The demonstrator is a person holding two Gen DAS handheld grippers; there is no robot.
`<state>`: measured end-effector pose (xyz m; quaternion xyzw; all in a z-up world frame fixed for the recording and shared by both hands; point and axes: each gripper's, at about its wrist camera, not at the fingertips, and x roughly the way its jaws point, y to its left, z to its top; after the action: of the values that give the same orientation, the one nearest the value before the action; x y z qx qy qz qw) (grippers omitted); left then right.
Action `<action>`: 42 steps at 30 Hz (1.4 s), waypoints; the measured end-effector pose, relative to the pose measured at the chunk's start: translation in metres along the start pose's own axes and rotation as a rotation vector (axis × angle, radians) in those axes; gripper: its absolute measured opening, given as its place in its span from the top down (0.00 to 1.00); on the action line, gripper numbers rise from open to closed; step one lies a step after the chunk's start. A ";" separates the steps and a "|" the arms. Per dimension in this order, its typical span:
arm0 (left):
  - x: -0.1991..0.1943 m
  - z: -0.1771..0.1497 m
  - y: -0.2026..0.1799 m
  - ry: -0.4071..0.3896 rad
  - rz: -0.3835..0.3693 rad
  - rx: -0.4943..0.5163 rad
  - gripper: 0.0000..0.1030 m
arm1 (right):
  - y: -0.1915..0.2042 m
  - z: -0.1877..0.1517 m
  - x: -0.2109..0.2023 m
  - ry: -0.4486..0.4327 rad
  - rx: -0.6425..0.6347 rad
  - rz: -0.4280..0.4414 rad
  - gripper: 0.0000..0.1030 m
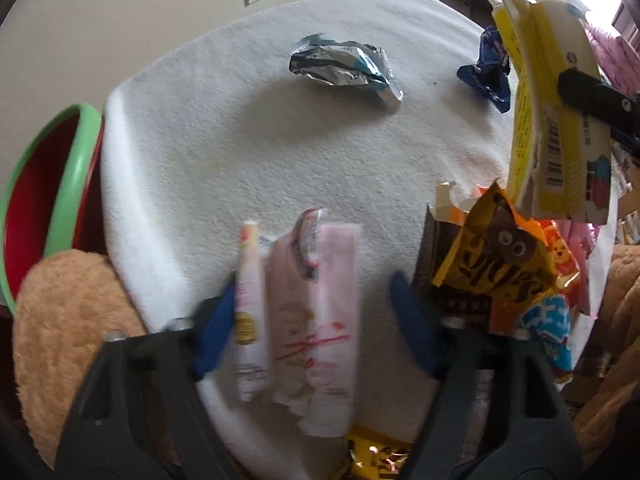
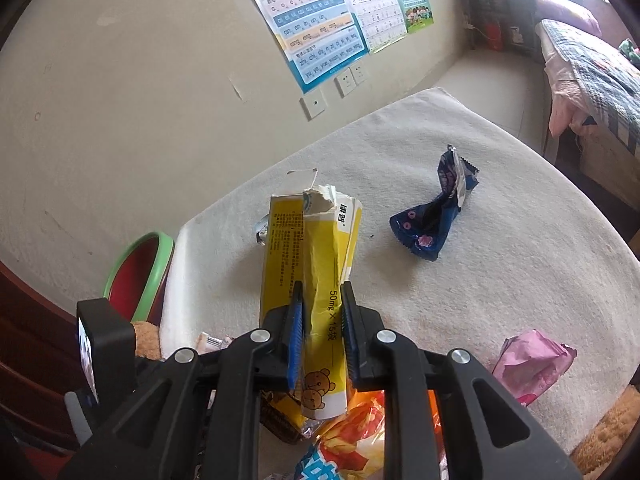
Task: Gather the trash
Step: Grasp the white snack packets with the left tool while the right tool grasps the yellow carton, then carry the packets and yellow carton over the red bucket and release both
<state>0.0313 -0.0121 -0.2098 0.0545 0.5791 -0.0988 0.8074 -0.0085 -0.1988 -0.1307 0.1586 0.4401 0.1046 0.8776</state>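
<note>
While the right gripper (image 2: 322, 328) clamps a torn, flattened yellow medicine box (image 2: 316, 264) above the white tablecloth (image 2: 500, 264), left gripper (image 1: 312, 320) straddling a pale pink wrapper (image 1: 316, 320), blue pads not visibly pressing it, red bin (image 1: 36, 208) at table's edge.

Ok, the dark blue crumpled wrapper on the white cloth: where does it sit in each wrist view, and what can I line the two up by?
Left wrist: the dark blue wrapper is at upper right, partly behind the yellow carton.
Right wrist: it lies right of centre, to the right of that carton.
Shared landmark: the green-rimmed red bin, off the cloth's left edge in both.
</note>
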 end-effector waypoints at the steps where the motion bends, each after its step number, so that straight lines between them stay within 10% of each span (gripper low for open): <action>1: 0.001 0.000 0.001 0.006 -0.015 -0.002 0.53 | -0.001 0.000 0.000 0.001 0.003 -0.001 0.83; 7: -0.018 -0.001 0.014 -0.054 -0.041 -0.038 0.61 | 0.000 -0.001 0.001 0.001 -0.004 -0.012 0.83; 23: -0.177 0.026 0.064 -0.548 0.114 -0.110 0.60 | 0.062 0.017 -0.055 -0.154 -0.127 0.005 0.82; 42: -0.206 0.014 0.099 -0.622 0.139 -0.191 0.60 | 0.122 0.034 -0.068 -0.211 -0.229 0.051 0.81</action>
<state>0.0027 0.1009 -0.0125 -0.0148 0.3064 -0.0007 0.9518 -0.0268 -0.1142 -0.0162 0.0788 0.3266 0.1591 0.9283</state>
